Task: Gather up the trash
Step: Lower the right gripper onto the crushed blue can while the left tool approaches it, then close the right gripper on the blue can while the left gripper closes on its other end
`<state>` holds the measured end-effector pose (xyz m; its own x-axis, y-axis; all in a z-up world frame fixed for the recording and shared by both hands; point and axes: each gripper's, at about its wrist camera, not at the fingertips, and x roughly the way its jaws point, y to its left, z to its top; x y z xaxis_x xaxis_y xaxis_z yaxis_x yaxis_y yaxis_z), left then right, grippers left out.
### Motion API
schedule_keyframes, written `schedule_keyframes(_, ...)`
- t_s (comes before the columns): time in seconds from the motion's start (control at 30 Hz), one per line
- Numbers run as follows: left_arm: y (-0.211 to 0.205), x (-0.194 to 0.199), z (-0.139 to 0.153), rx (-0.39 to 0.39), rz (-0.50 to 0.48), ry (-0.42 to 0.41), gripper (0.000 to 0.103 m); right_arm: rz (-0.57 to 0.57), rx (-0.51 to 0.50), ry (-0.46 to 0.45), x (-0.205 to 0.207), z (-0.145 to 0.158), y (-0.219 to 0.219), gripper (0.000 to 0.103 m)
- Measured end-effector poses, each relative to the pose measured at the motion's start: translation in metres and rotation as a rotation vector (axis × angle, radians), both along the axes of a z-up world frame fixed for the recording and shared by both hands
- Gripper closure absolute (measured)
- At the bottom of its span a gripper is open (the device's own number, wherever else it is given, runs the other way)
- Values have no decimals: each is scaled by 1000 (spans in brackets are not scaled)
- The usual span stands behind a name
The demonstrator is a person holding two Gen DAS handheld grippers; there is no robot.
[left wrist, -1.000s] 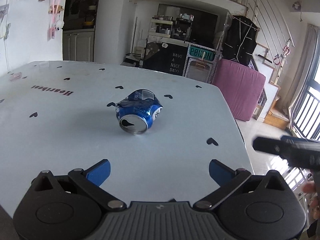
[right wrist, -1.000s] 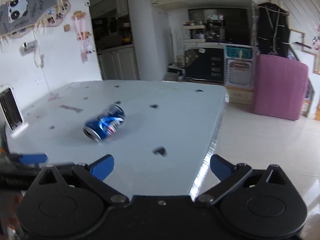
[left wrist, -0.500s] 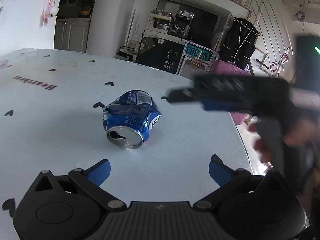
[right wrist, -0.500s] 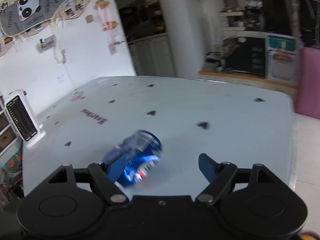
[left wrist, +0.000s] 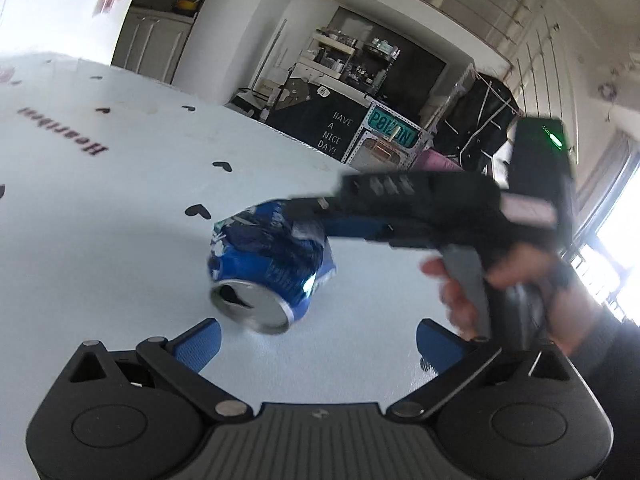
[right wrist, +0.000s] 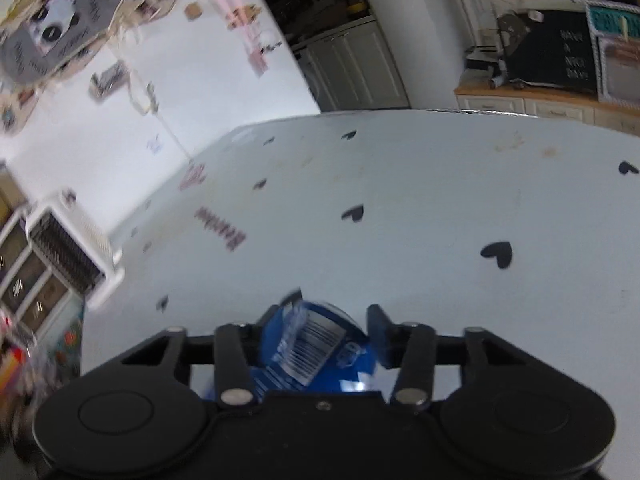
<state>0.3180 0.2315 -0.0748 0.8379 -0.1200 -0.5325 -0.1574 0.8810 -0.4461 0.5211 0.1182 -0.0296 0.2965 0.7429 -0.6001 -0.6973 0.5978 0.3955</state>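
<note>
- Crushed blue can (left wrist: 272,264) lies on its side on the pale tabletop (left wrist: 120,208), silver top end with the open mouth facing the left wrist camera.
- Right tongs (right wrist: 326,320) come in over the can from the right of the left view, pointing down at a slant; jaws closing, can between them. In the right wrist view the blue pads (right wrist: 376,326) sit at either flank of the can; whether they already press on it cannot be told through the blur.
- Right hand (left wrist: 516,280) wraps the grey handle of that tool, one finger ahead of the trigger; dark sleeve (left wrist: 608,356) at the frame's right edge.
- Left tongs (left wrist: 318,340) released, jaws spread wide, nothing between them; can lies just beyond the tips, nearer the left pad.
- Left view only: the can's silver end, the right tool's black body with a green light (left wrist: 554,140), a chalkboard sign (left wrist: 334,134) across the room.
- Right view only: barcode (right wrist: 316,344) on the can's crumpled wall, white heater (right wrist: 72,256) past the tabletop's far left edge, panda wall hanging (right wrist: 56,32).
</note>
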Motion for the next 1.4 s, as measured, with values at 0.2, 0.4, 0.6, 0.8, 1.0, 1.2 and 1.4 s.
schedule_keyframes(0.2,9,-2,-2,-18,53,-1,5,36,-14,10,-22,2,-23,64)
schedule_keyframes(0.4,14,-9,0,-6,44,3,10,86,-41,60,-49,7,-36,65)
schedule_keyframes(0.6,15,-18,1,36,6,4,10,87,-61,114,-63,22,-52,66)
schedule_keyframes(0.8,15,-39,1,32,30,43,10,51,-63,56,-58,33,-51,64)
schedule_keyframes(1.0,9,-63,2,-75,43,65,12,47,-20,87,-46,25,-27,60)
schedule_keyframes(1.2,10,-57,5,-143,34,-14,13,89,-9,134,-54,14,-16,61)
schedule_keyframes(1.4,29,-61,2,-251,75,-50,18,76,24,167,-63,18,-42,65)
